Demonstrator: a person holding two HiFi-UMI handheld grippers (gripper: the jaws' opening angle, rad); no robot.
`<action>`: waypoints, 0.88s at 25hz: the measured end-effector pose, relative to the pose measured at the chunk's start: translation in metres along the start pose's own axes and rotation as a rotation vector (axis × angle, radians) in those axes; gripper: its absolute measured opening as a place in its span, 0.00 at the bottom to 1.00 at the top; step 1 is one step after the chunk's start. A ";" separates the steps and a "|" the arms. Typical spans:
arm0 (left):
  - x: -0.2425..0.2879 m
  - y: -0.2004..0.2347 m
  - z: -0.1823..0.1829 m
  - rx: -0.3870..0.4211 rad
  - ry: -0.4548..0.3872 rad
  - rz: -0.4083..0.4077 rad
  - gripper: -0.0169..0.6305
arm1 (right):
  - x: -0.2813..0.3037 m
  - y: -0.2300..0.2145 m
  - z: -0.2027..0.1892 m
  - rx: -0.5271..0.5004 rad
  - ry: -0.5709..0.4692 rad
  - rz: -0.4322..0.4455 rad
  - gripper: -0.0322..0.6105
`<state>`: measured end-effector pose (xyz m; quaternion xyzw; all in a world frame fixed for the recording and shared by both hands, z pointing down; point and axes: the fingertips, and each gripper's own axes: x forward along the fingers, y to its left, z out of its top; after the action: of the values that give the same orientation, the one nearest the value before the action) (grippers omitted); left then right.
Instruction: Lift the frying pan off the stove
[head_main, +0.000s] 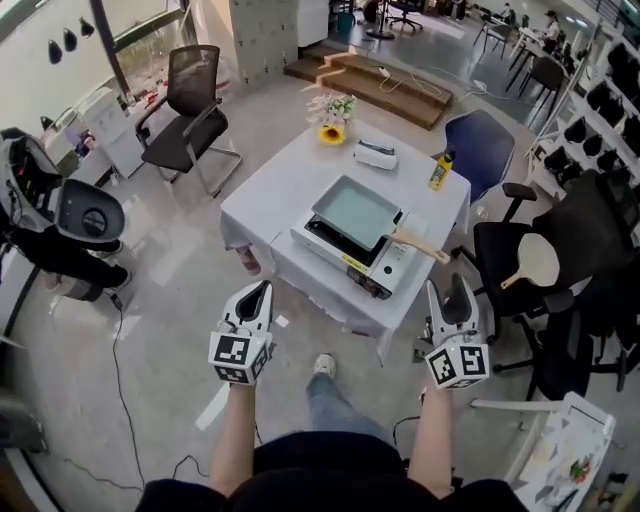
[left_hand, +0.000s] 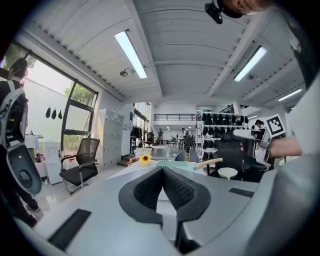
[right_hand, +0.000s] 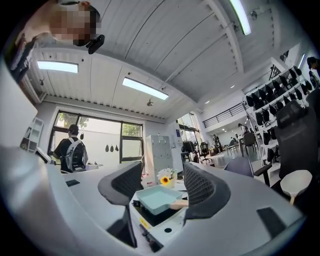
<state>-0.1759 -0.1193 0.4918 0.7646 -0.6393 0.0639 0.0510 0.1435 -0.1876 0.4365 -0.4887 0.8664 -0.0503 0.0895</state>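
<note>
A pale green rectangular frying pan (head_main: 357, 212) with a wooden handle (head_main: 420, 244) rests on a white portable stove (head_main: 396, 262) on the cloth-covered table (head_main: 275, 195). Both grippers hover short of the table's near edge, apart from the pan. My left gripper (head_main: 262, 288) is shut, its pads (left_hand: 150, 187) pressed together with nothing between them; the pan (left_hand: 176, 164) shows far beyond it. My right gripper (head_main: 455, 285) is open and empty. In the right gripper view, the pan (right_hand: 159, 197) and stove (right_hand: 167, 222) appear between that gripper's (right_hand: 162, 176) spread jaws, still at a distance.
On the table's far side stand a sunflower vase (head_main: 333, 120), a white box (head_main: 375, 153) and a yellow bottle (head_main: 438, 172). Office chairs surround the table: black (head_main: 190, 105), blue (head_main: 482, 140) and black (head_main: 520, 250) at the right. A person with a backpack (head_main: 30, 200) stands at left.
</note>
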 end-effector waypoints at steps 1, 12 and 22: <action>0.021 0.007 0.007 0.004 -0.001 -0.006 0.06 | 0.016 -0.010 0.001 0.002 0.001 -0.016 0.44; 0.155 0.037 0.055 0.046 -0.009 -0.078 0.06 | 0.110 -0.072 0.022 -0.001 -0.025 -0.095 0.44; 0.212 0.038 0.063 0.042 0.005 -0.163 0.06 | 0.128 -0.091 0.029 -0.011 -0.003 -0.182 0.44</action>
<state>-0.1746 -0.3420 0.4643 0.8148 -0.5734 0.0748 0.0419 0.1610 -0.3445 0.4107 -0.5661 0.8185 -0.0528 0.0830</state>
